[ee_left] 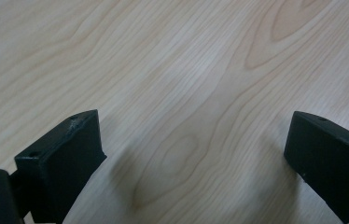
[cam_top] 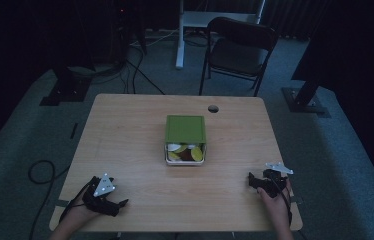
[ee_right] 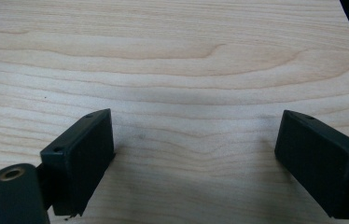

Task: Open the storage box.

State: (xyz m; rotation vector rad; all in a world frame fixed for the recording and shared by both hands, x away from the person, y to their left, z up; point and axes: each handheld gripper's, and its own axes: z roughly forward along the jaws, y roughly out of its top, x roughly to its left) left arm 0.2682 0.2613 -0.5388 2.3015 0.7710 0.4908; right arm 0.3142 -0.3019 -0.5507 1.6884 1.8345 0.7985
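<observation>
A clear box with a green lid (cam_top: 185,129) stands in the middle of the wooden table (cam_top: 125,150); yellow, white and dark round pieces (cam_top: 185,152) show through its front wall. My left gripper (cam_top: 117,206) rests near the front left corner, held by a hand, open with nothing between its jaws. In the left gripper view the left gripper (ee_left: 193,140) has its jaws wide apart over bare wood. My right gripper (cam_top: 251,180) sits near the front right edge, also open and empty. In the right gripper view the right gripper (ee_right: 196,140) frames plain tabletop.
A round cable hole (cam_top: 213,108) lies near the table's far edge. Behind the table stand a dark folding chair (cam_top: 237,50), a white desk leg (cam_top: 180,40) and black stands with cables (cam_top: 70,75) on grey carpet.
</observation>
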